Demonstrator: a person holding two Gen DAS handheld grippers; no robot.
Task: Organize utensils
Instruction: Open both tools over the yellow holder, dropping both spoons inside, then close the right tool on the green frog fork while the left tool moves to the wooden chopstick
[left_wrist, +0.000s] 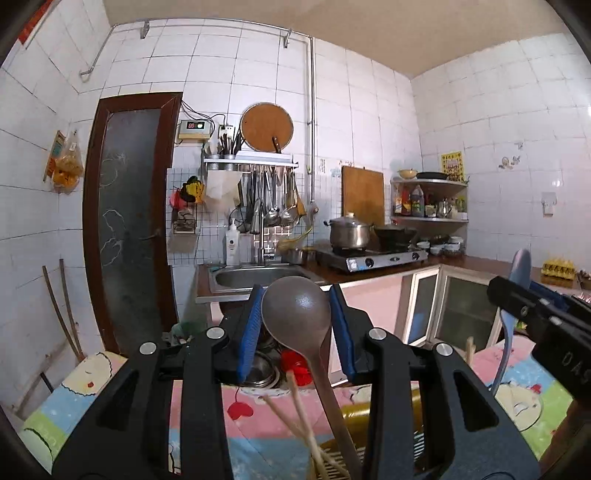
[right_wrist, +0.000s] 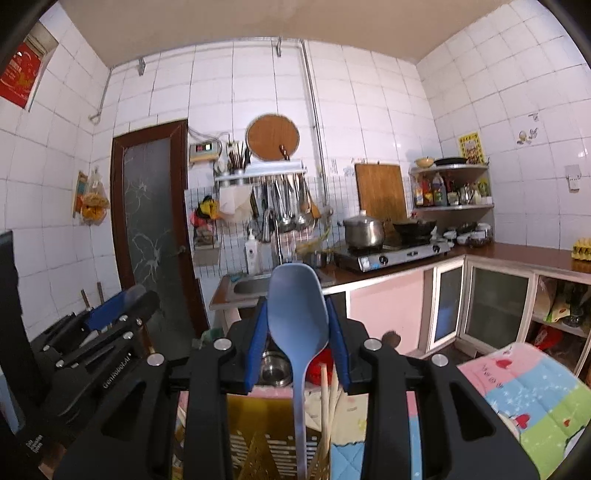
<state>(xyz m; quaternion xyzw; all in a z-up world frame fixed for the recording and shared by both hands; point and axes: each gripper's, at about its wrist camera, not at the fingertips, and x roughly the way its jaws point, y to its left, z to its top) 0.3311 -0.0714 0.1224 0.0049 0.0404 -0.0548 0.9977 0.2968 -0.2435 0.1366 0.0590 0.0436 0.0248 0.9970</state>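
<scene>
In the left wrist view, the left tool (left_wrist: 295, 325) has its blue pads spread on either side of the bowl of a brown spoon (left_wrist: 297, 314). The bowl fills the gap between them, but I cannot tell whether the pads press on it. The spoon stands upright, its handle running down into a yellow slotted holder (left_wrist: 356, 417) at the bottom of the view. Pale chopsticks (left_wrist: 295, 413) lean in the same holder, just left of the handle. The holder stands on a bench covered with a pink, blue and green cloth (left_wrist: 92, 387). At the right edge, the right tool (left_wrist: 517, 306) is seen from the side, with a blue spoon (left_wrist: 519, 266) rising above it.

In the right wrist view, the right tool (right_wrist: 297, 325) frames the blue spoon (right_wrist: 297, 314) the same way: its pads flank the bowl closely, and contact cannot be judged. The handle drops straight into the yellow holder (right_wrist: 258, 443), with chopsticks (right_wrist: 327, 398) just to its right. The left tool (right_wrist: 118, 310) shows at the left, seen from the side. The patterned cloth (right_wrist: 524, 398) spreads to the lower right. Behind stand a sink (right_wrist: 251, 286), a stove with a pot (right_wrist: 364, 229) and hanging ladles (right_wrist: 291, 206).
</scene>
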